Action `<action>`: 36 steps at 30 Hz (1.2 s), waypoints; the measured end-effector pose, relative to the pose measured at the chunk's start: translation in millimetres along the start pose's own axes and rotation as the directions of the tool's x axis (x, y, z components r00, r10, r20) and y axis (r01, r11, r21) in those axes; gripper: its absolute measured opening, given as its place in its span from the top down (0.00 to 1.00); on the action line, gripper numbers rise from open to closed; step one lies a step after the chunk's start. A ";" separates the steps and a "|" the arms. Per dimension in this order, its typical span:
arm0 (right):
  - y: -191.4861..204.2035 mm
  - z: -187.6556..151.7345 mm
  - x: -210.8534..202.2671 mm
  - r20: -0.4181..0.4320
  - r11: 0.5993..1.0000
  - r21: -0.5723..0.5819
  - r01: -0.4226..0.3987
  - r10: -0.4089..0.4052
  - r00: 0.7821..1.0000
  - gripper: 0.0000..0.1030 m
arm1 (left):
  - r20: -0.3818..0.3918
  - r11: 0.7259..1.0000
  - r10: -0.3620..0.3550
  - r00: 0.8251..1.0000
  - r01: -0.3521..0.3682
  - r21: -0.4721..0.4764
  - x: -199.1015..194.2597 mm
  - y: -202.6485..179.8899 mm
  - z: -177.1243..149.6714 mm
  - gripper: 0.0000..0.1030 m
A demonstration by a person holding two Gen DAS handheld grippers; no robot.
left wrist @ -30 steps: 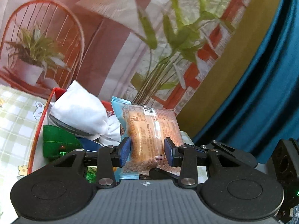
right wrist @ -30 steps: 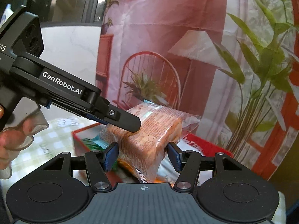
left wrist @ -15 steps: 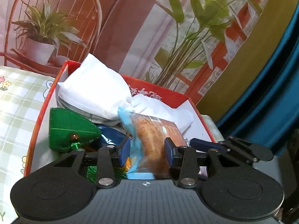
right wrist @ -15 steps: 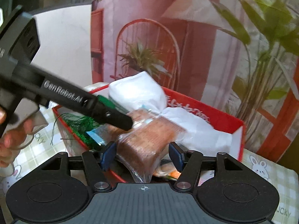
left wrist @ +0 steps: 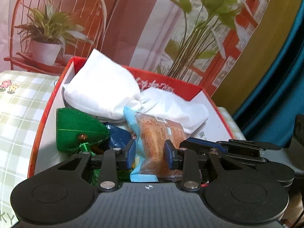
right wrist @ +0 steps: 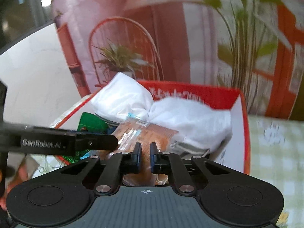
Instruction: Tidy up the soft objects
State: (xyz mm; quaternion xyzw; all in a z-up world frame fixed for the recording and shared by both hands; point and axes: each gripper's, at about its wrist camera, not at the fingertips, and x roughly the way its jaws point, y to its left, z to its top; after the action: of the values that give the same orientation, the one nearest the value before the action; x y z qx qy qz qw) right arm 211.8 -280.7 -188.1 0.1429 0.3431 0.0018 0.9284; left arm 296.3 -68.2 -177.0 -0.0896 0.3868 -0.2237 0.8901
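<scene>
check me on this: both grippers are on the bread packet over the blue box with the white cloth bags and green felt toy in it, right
Not quite: the box is red, not blue, as the left wrist view shows. The rest stands: the left gripper and right gripper both hold the bread packet over the box, with the white cloth bags and green felt toy inside.

A printed pink fabric backdrop (left wrist: 133,28) hangs behind, picturing a red wire chair, a potted plant and tall green stalks. A teal curtain (left wrist: 275,95) hangs beside it. The worktop wears a pale green checked cloth (left wrist: 20,106).
</scene>
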 end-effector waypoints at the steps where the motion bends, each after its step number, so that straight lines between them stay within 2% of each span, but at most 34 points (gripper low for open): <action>1: -0.6 -1.4 3.7 -0.017 1.000 0.014 0.003 -0.002 1.000 0.92 | -0.010 1.000 -0.001 1.000 0.001 -0.006 2.6 1.6 -0.4 0.66; 5: -7.9 -1.0 12.5 -0.063 0.997 0.073 -0.004 0.008 0.998 0.92 | -0.025 0.999 -0.011 1.000 0.010 -0.033 8.4 7.1 -0.5 0.66; 10: -9.6 -0.7 19.5 -0.091 0.993 0.116 0.010 0.001 0.996 0.93 | -0.022 1.000 0.015 1.000 -0.015 -0.005 11.1 3.2 -2.7 0.66; 14: -5.1 -1.6 15.5 -0.081 0.993 0.113 0.033 -0.023 0.996 0.92 | 0.001 0.998 0.051 0.999 -0.051 0.033 1.1 -4.2 -2.4 0.58; 17: -1.5 2.5 5.2 -0.073 0.992 0.088 0.092 -0.086 0.994 0.86 | 0.032 0.996 0.062 0.998 -0.064 0.058 -12.1 -8.6 -0.7 0.38; 19: -0.7 3.9 -4.8 -0.051 0.991 0.077 0.107 -0.103 0.993 0.81 | 0.062 0.992 0.095 0.993 -0.100 0.082 -21.6 -10.7 -1.0 0.22; 20: -0.8 4.6 -10.2 -0.041 0.990 0.076 0.120 -0.118 0.992 0.81 | 0.077 0.988 0.115 0.990 -0.122 0.092 -25.7 -12.0 -0.4 0.18; 21: -1.4 5.3 -15.8 -0.029 0.988 0.076 0.131 -0.129 0.991 0.80 | 0.094 0.983 0.140 0.986 -0.149 0.103 -30.9 -13.6 0.1 0.08; 22: -1.1 5.8 -21.5 -0.016 0.988 0.075 0.134 -0.133 0.991 0.77 | 0.112 0.979 0.160 0.981 -0.173 0.108 -36.8 -15.1 0.4 0.01; 23: -0.7 6.1 -26.6 -0.007 0.988 0.071 0.136 -0.136 0.991 0.74 | 0.133 0.975 0.176 0.975 -0.191 0.110 -43.3 -15.8 0.6 0.00; 24: 0.3 6.8 -31.6 0.000 0.988 0.064 0.142 -0.142 0.990 0.63 | 0.152 0.973 0.186 0.971 -0.204 0.112 -49.9 -15.6 0.8 0.00; 25: 1.4 7.1 -37.2 0.009 0.987 0.058 0.148 -0.149 0.989 0.48 | 0.166 0.969 0.198 0.966 -0.218 0.117 -57.1 -16.3 0.9 0.00; 27: 3.6 8.1 -50.0 0.036 0.986 0.051 0.160 -0.161 0.986 0.33 | 0.186 0.958 0.237 0.954 -0.261 0.117 -68.6 -18.8 2.0 0.00; 29: 6.3 10.7 -62.4 0.061 0.985 0.049 0.167 -0.170 0.984 0.28 | 0.202 0.941 0.291 0.935 -0.318 0.118 -80.4 -23.5 3.0 0.00; 31: 8.4 12.1 -74.1 0.082 0.985 0.054 0.165 -0.169 0.982 0.06 | 0.218 0.933 0.302 0.928 -0.335 0.132 -93.2 -28.8 3.3 0.00; 33: 12.2 12.9 -86.6 0.113 0.984 0.059 0.166 -0.172 0.979 0.02 | 0.247 0.930 0.304 0.920 -0.342 0.131 -108.1 -34.3 2.7 0.00; 36: 19.7 14.9 -105.4 0.143 0.982 0.058 0.179 -0.186 0.972 0.00 | 0.293 0.924 0.316 0.902 -0.363 0.121 -131.1 -41.9 1.6 0.00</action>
State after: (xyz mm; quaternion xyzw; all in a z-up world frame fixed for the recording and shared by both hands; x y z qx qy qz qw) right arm 142.6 -276.4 -105.0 0.1312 0.2852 -0.1019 0.9439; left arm 205.0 -44.0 -76.9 0.0273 0.2517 -0.0831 0.9639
